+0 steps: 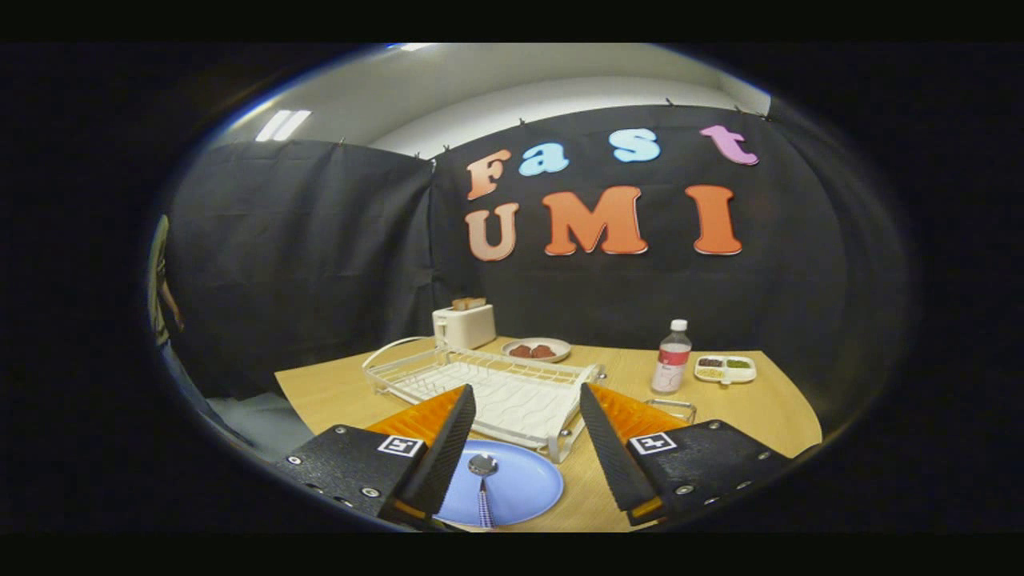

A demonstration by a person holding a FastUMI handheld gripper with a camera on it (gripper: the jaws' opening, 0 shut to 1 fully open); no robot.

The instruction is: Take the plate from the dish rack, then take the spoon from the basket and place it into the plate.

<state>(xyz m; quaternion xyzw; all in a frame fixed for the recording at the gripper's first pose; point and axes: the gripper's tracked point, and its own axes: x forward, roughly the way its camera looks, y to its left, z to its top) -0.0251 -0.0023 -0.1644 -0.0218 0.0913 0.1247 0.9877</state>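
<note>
A blue plate (512, 488) lies flat on the wooden table (328, 392), just in front of the white dish rack (488, 392). A metal spoon (483, 474) with a checked handle rests in the plate, bowl end pointing toward the rack. My gripper (524, 456) hangs above the plate, open, nothing between its black fingers (448, 448). The plate and spoon show in the gap between them, nearer the left finger. A wire basket (672, 408) peeks out behind the right finger.
A white toaster (464, 324) stands at the back of the table. Beside it is a small plate with brown food (536, 350). A clear bottle with a red label (672, 358) and a divided snack tray (725, 368) sit at the back right.
</note>
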